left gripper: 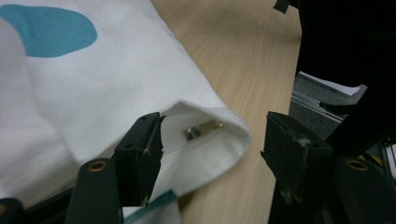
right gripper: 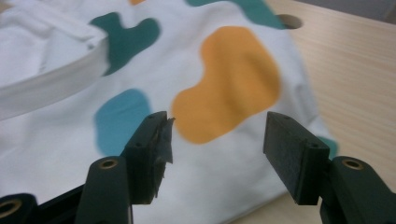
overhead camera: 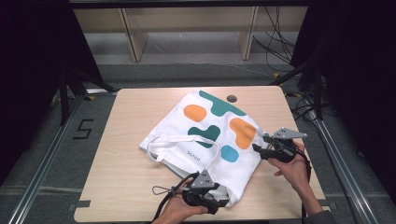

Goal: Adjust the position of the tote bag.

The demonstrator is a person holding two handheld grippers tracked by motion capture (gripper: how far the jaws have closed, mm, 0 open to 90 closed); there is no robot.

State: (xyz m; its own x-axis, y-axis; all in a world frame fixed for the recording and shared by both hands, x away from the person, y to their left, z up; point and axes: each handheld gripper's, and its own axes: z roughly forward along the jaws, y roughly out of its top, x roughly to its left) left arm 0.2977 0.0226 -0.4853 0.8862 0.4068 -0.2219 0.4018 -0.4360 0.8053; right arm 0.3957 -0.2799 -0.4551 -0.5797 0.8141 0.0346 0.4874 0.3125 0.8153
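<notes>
Legible marks: one numeral, one unreadable print line.

A dark "5" [overhead camera: 83,129] is seen marked on the grey floor [overhead camera: 56,154] just left of the bench [overhead camera: 126,186], approx. level w/ its mid-edge. A short line of small dark print [overhead camera: 193,156] is seen on the white tote bag [overhead camera: 201,135], just beside the strap and upside down from the high view; letters too small and blurred to be read. No brand, label or no. can be made out elsewhere, incl. in both gripper views.
</notes>
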